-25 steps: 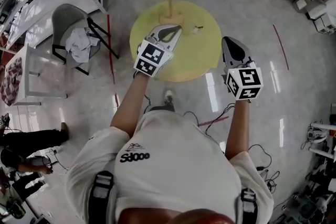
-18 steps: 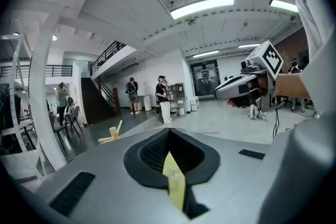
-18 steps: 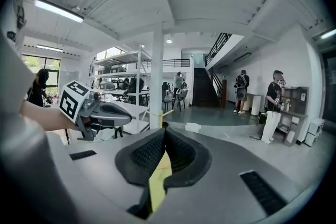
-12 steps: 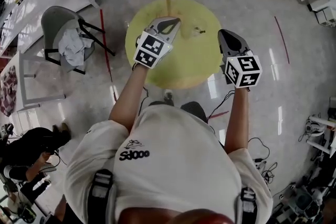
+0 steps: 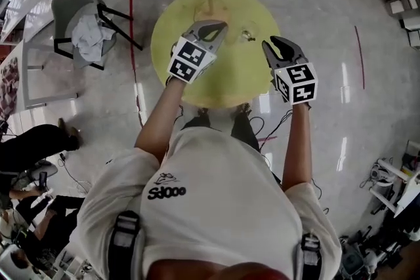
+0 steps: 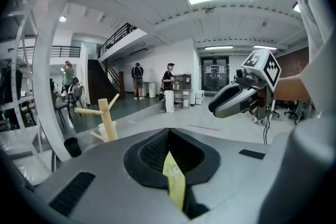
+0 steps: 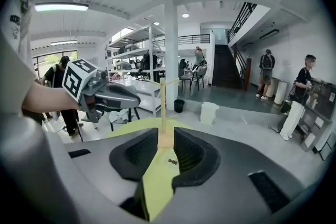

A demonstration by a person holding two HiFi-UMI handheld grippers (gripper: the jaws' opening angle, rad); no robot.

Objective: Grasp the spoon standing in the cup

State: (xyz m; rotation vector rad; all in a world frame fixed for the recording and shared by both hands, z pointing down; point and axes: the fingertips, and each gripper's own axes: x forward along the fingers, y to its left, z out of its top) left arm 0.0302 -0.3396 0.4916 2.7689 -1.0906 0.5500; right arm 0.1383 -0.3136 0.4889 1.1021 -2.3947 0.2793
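Observation:
A small clear cup (image 5: 248,34) stands on the round yellow table (image 5: 197,85), right of a wooden branched stand (image 5: 210,2). The spoon in it is too small to make out. My left gripper (image 5: 218,28) hovers over the table just left of the cup, its jaws shut with nothing in them. My right gripper (image 5: 275,44) hangs over the table's right edge, a short way right of the cup. Its jaws are opening and nothing is between them. Through their gap in the right gripper view (image 7: 165,139) I see the table, the stand's base (image 7: 165,136) and a small dark speck (image 7: 171,161).
A grey chair (image 5: 79,10) with cloth on it stands left of the table, beside a white table (image 5: 39,75). A white bin (image 7: 208,112) sits on the floor beyond the stand. People stand far off by the stairs. Cables lie on the floor behind me.
The table has come closer in the head view. My right gripper has moved left, from beside the table to over its right edge, and its jaws have parted. The left gripper keeps its place.

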